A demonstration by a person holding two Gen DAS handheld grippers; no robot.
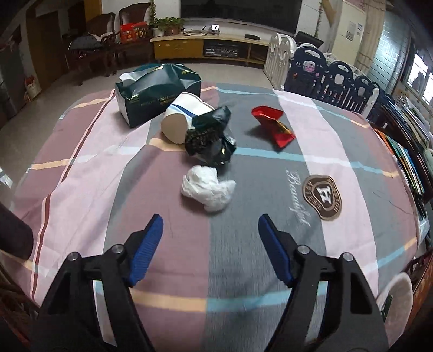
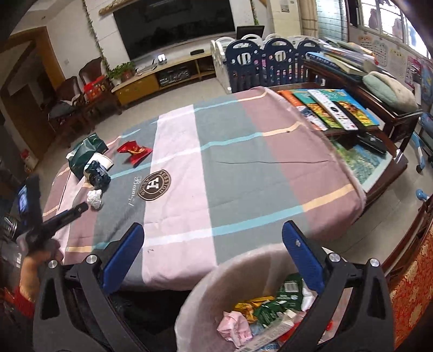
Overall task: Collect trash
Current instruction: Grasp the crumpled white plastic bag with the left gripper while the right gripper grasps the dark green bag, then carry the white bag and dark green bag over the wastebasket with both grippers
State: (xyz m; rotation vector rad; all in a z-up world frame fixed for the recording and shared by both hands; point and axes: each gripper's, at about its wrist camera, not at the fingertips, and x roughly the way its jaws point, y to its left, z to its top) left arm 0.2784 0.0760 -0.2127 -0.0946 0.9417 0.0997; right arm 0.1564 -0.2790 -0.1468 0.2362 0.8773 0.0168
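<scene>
A crumpled white wad (image 1: pixel 207 188) of thin plastic or tissue, soft and creased, lies on the worktop (image 1: pixel 270 270) just ahead of the left tongs (image 1: pixel 210 232), whose blue-padded fingers (image 1: pixel 147 249) stand wide apart and hold nothing. Just beyond the wad sits a crinkled black plastic bag (image 1: pixel 212 138), touching a white paper cup (image 1: pixel 184 119) tipped on its side with its base toward the camera. A torn red snack wrapper (image 1: pixel 273 126) lies apart to the right, and a dark green tissue pack (image 1: pixel 157 93) stands behind the cup. The right tongs (image 2: pixel 212 243) are also spread open and empty, hovering over a round pale bin (image 2: pixel 205 292) at the worktop's near edge; inside it are green and yellow wrappers and a pink crumpled paper (image 2: pixel 235 325). The worktop wears a cloth in broad pink, grey and mauve bands with thin blue and cream stripes and a brown oval emblem (image 1: pixel 322 197) beside script lettering. Around it: a tiled floor, a dark television (image 2: pixel 173 24) above a low yellow cabinet (image 2: pixel 162 78), dark wooden chairs (image 2: pixel 81 89), a navy and white play fence (image 2: pixel 270 59), and books (image 2: pixel 330 108) laid out on a side table.
</scene>
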